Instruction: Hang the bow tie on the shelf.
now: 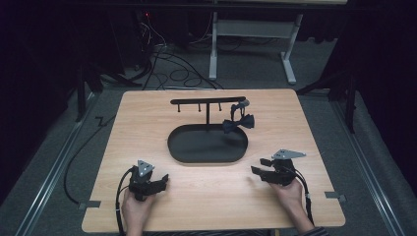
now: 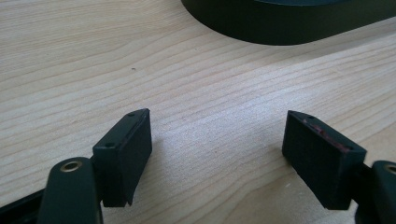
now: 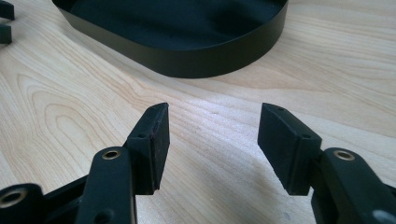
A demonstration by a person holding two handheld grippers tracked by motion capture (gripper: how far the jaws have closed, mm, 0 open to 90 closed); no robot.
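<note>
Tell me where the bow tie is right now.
In the high view, the black bow tie hangs from the right end of the T-shaped rack, above the far right rim of the oval black tray, beyond both grippers.

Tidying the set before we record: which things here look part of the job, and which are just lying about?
Likely part of the job:
- black bow tie, hanging on the rack
- black rack with pegs
- oval black tray
- left gripper and right gripper, both open and empty

Just lying about:
- cables on the floor
- white table legs behind
</note>
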